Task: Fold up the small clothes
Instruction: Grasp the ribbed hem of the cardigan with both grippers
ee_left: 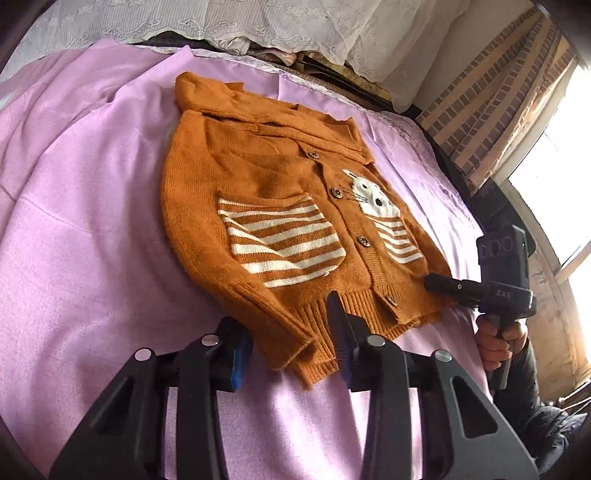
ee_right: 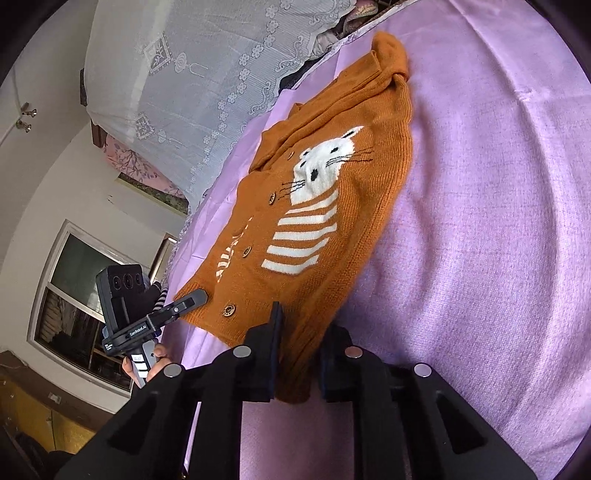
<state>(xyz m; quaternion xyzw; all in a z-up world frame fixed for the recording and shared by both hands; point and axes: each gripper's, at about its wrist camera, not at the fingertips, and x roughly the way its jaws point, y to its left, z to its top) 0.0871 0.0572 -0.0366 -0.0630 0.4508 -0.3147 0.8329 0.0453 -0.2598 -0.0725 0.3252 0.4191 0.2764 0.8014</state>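
Note:
A small orange knitted cardigan point(ee_left: 280, 221) with striped pockets, a white cat face and wooden buttons lies flat, face up, on a lilac cloth point(ee_left: 92, 221). My left gripper point(ee_left: 288, 339) is open, its fingers either side of the cardigan's near left hem corner and sleeve cuff. My right gripper point(ee_right: 299, 354) is open, astride the cardigan's point(ee_right: 321, 206) other hem corner, the knit lying between its fingers. Each gripper shows in the other's view: the right one point(ee_left: 439, 284) at the hem's right end, the left one point(ee_right: 192, 299) at the hem's left end.
The lilac cloth point(ee_right: 498, 221) covers a bed. White lace-covered bedding point(ee_left: 295, 26) is piled at the far edge. A brick-pattern wall and bright window point(ee_left: 554, 147) are to the right. A dark window point(ee_right: 74, 295) is beyond the bed's left side.

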